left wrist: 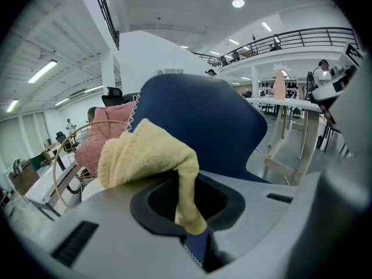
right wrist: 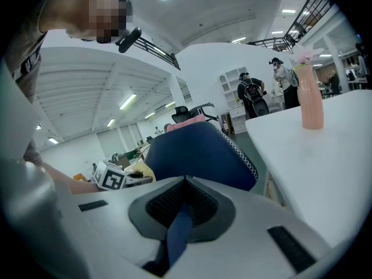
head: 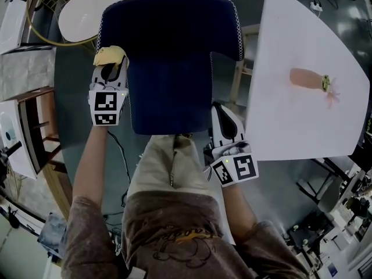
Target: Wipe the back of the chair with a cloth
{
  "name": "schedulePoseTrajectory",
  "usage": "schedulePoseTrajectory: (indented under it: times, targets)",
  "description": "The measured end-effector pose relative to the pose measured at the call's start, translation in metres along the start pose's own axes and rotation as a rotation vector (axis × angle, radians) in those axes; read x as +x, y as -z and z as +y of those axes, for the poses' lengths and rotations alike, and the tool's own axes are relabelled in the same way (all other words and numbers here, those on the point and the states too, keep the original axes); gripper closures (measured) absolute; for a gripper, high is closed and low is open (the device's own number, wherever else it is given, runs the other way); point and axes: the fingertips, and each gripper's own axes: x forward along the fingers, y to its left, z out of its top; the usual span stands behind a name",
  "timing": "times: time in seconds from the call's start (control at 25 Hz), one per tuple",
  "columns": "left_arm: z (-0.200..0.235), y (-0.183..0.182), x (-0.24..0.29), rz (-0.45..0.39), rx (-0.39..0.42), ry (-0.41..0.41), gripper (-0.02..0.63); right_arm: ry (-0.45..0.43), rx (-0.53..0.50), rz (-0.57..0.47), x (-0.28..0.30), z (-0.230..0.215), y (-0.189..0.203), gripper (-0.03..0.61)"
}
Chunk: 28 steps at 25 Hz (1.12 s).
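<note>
With both arms outstretched, left tongs (head: 110, 67) pinch the yellow cloth (head: 110, 54) beside the chair (head: 168, 57), right tongs (head: 218, 113) clamp its edge.

A large open-plan office or lab hall: ceiling strip lights (left wrist: 40, 71) at ten o'clock, a railed mezzanine (left wrist: 296, 39) at two o'clock, a white table (head: 302, 86) at three o'clock, shelving (right wrist: 231, 81), a padded chair (head: 168, 57).
</note>
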Motion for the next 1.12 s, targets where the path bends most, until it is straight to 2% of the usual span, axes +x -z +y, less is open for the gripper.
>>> schedulePoseTrajectory:
  times: [0.12, 0.44, 0.84, 1.12]
  targets:
    - [-0.005, -0.004, 0.011, -0.001, 0.0, 0.016, 0.561, 0.007, 0.001, 0.005, -0.001, -0.005, 0.002, 0.553]
    - [-0.032, -0.019, 0.039, -0.009, 0.058, 0.123, 0.561, 0.012, 0.005, 0.007, 0.0, -0.011, 0.006, 0.552]
    - [-0.102, -0.05, 0.08, -0.014, 0.102, 0.283, 0.561, 0.02, 0.015, 0.011, 0.001, -0.018, 0.013, 0.552]
    - [-0.163, -0.075, 0.102, -0.052, 0.155, 0.421, 0.561, 0.037, 0.026, 0.004, -0.003, -0.024, 0.014, 0.552]
